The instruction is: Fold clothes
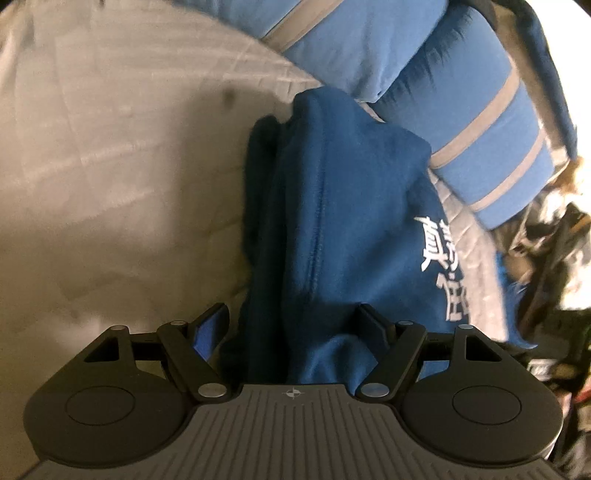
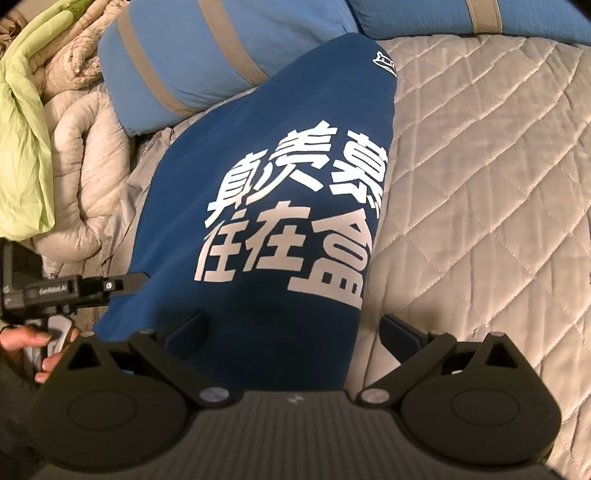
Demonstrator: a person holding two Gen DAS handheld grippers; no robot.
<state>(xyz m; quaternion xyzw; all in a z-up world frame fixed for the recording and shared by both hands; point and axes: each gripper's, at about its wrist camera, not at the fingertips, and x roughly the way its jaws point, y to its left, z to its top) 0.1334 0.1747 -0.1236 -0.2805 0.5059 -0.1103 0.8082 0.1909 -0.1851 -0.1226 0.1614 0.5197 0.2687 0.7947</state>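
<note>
Lying on the quilted bed just beside the blue pillow, the navy shirt looks partly folded lengthwise. Left tool pinches bunched shirt cloth, seemingly to carry a fold. Right tool stands wide apart over the hem, gripping nothing.

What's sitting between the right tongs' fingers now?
Only the blue shirt: its lower edge fills the gap between the open right tongs, seen in the right wrist view.

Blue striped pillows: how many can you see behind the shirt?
2: one blue striped pillow beyond the navy shirt's left side, another at the top right edge. More may be hidden.
</note>
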